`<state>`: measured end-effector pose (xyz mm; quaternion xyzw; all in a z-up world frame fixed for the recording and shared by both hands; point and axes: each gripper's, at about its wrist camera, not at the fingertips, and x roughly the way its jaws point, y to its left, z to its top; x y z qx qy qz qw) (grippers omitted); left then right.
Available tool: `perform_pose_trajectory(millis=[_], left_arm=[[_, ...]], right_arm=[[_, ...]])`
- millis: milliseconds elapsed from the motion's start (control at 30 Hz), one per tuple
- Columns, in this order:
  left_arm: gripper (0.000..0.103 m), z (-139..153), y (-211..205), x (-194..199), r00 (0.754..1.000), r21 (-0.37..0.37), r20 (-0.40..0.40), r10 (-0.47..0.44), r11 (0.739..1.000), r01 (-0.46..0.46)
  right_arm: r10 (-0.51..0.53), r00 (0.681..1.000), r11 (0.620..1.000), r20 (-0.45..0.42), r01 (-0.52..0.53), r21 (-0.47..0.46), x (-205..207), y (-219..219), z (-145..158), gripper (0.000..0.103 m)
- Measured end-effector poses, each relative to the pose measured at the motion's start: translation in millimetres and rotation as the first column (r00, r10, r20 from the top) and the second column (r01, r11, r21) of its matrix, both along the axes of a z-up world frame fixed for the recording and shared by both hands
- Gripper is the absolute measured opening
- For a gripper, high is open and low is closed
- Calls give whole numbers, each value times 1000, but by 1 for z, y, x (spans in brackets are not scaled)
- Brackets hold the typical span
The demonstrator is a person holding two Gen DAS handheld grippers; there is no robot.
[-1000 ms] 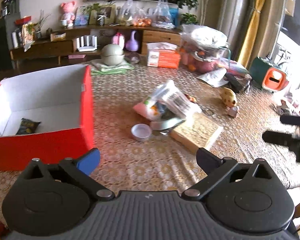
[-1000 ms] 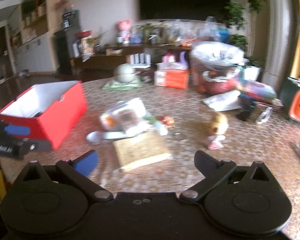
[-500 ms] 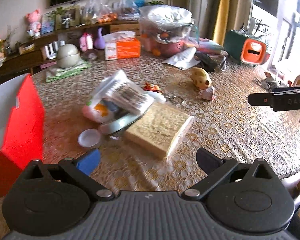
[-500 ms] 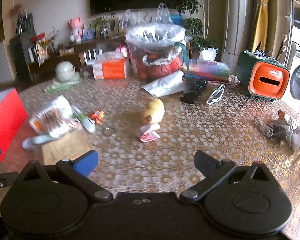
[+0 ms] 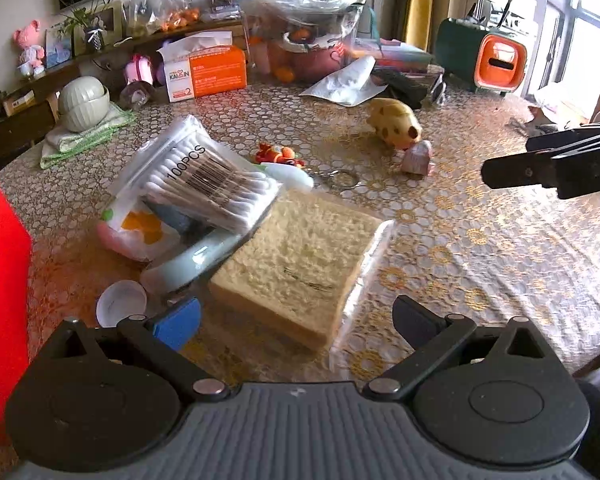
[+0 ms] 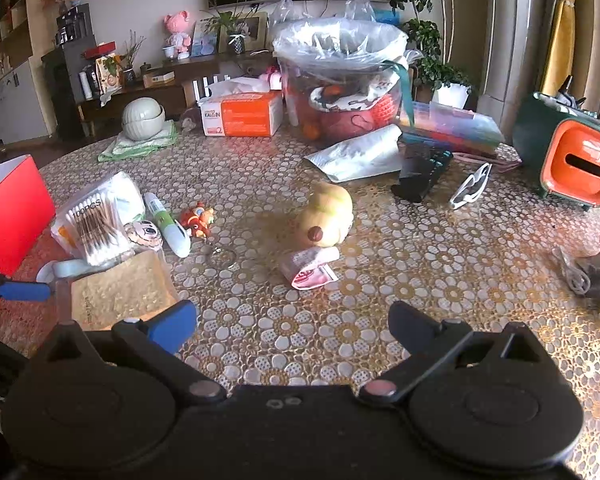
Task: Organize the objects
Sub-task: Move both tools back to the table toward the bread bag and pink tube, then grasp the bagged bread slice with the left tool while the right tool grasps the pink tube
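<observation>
Bagged bread slice (image 5: 296, 264) flat on tabletop (image 5: 480, 248), just ahead of left tool (image 5: 296, 320), spread wide, empty; right tool (image 6: 292, 326) likewise. Likely light, squashy, wrap slippery (pinch gently across edges)

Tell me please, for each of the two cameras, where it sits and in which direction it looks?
Left wrist: sits on the left gripper, looks down its open fingers at the wrapped bread slice; the right gripper's fingers enter at right.
Right wrist: sits on the right gripper, open, facing the yellow toy; the left gripper's blue fingertip shows at left.
Shared: bread, cotton swab pack, red box, tissue box.
</observation>
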<state>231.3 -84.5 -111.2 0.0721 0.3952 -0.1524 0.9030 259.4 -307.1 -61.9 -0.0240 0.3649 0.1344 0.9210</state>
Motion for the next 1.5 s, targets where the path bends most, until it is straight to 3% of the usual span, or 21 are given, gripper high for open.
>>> perform_pose_trajectory(millis=[367, 433, 600, 733, 867, 1100, 1333, 1500], left_arm=[[103, -10, -3, 20, 1000, 7, -16, -6, 1000, 6], [103, -10, -10, 14, 999, -6, -13, -45, 999, 45], [103, -8, -36, -3, 984, 45, 43, -172, 984, 170], [103, -6, -54, -9, 967, 15, 40, -254, 967, 253], [103, -7, -72, -9, 951, 30, 45, -306, 952, 305], [103, 5, -56, 7, 961, 45, 58, -272, 962, 269], [103, -4, -28, 35, 977, 69, 29, -210, 976, 208], [103, -17, -25, 45, 975, 76, -9, -220, 973, 220]], right_arm=[[10, 1000, 1000, -28, -10, 11, 19, -2, -13, 102], [11, 999, 1000, -32, -11, 11, 22, -3, -15, 102], [16, 999, 1000, -40, -16, -5, 31, -2, -19, 99], [9, 999, 1000, -45, -10, -13, 39, -1, -21, 95], [2, 997, 1000, -72, -3, -12, 52, 0, -26, 84], [20, 997, 1000, -80, -21, -3, 58, 6, -29, 83], [39, 996, 999, -79, -39, -4, 63, 11, -30, 83], [32, 996, 999, -84, -33, -13, 69, 12, -34, 83]])
